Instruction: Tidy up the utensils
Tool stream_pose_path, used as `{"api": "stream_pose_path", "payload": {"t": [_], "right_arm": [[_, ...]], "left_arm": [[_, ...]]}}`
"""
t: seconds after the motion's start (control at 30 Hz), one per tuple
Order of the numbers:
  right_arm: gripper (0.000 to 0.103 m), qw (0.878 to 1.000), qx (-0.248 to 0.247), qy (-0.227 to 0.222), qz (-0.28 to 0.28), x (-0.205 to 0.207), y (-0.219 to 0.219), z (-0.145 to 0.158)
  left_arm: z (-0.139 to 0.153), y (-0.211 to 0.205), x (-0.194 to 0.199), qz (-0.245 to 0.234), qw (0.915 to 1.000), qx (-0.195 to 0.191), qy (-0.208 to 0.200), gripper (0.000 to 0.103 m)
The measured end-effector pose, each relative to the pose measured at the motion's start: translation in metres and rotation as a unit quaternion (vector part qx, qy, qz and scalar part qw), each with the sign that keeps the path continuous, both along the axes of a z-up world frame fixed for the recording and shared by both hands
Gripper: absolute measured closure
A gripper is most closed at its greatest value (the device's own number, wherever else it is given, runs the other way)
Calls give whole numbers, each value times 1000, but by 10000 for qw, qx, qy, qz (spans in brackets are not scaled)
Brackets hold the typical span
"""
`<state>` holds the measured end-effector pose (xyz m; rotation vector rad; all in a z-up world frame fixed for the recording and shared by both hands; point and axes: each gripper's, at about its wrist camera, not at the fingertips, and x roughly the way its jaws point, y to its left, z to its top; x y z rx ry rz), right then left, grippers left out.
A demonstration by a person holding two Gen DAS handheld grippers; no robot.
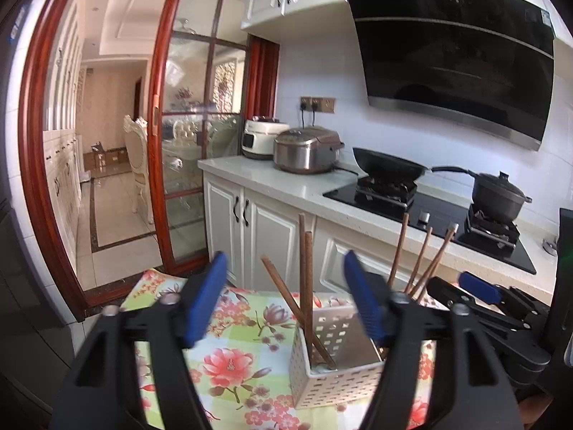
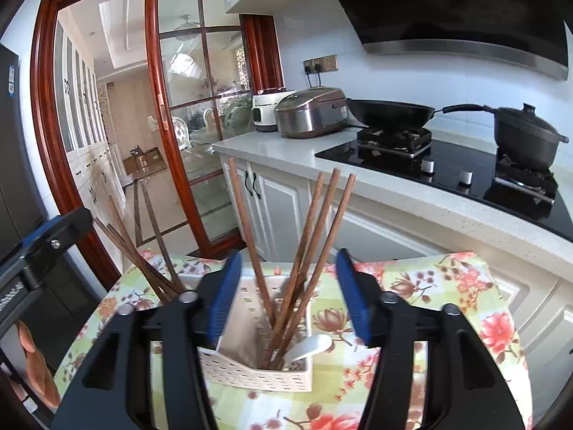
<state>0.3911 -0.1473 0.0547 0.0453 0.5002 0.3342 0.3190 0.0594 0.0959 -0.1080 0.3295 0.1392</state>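
Observation:
A white perforated utensil holder [image 1: 336, 376] stands on the floral tablecloth [image 1: 229, 362]; it also shows in the right wrist view [image 2: 250, 372]. Brown wooden chopsticks [image 1: 306, 286] lean in its left compartment, and several more chopsticks [image 2: 304, 261] stand in the right one beside a white spoon [image 2: 309, 347]. My left gripper [image 1: 286, 301] is open and empty, above the holder's left side. My right gripper [image 2: 288, 297] is open and empty, with the right chopsticks between its blue pads. The right gripper also shows at the right of the left view [image 1: 480, 292].
A white counter [image 2: 297, 150] behind the table carries two rice cookers [image 2: 311, 111], a wok [image 2: 390, 111] and a black pot [image 2: 526, 136] on a black hob. A red-framed glass sliding door [image 2: 200, 143] stands at the left.

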Motion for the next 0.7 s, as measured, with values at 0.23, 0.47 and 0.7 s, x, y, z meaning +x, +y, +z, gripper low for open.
{"api": "stream_pose_path", "payload": {"t": [0.23, 0.47, 0.7], "right_arm": [[38, 9993, 44, -206, -314, -5, -16, 13], [24, 9963, 561, -640, -142, -36, -37, 41], [18, 9943, 461, -963, 22, -78, -37, 51]], "left_arm": [[1, 7, -9, 189, 9998, -24, -115, 6], [6, 17, -30, 131, 9994, 31, -321, 5], [8, 18, -59, 161, 9991, 176, -339, 5]]}}
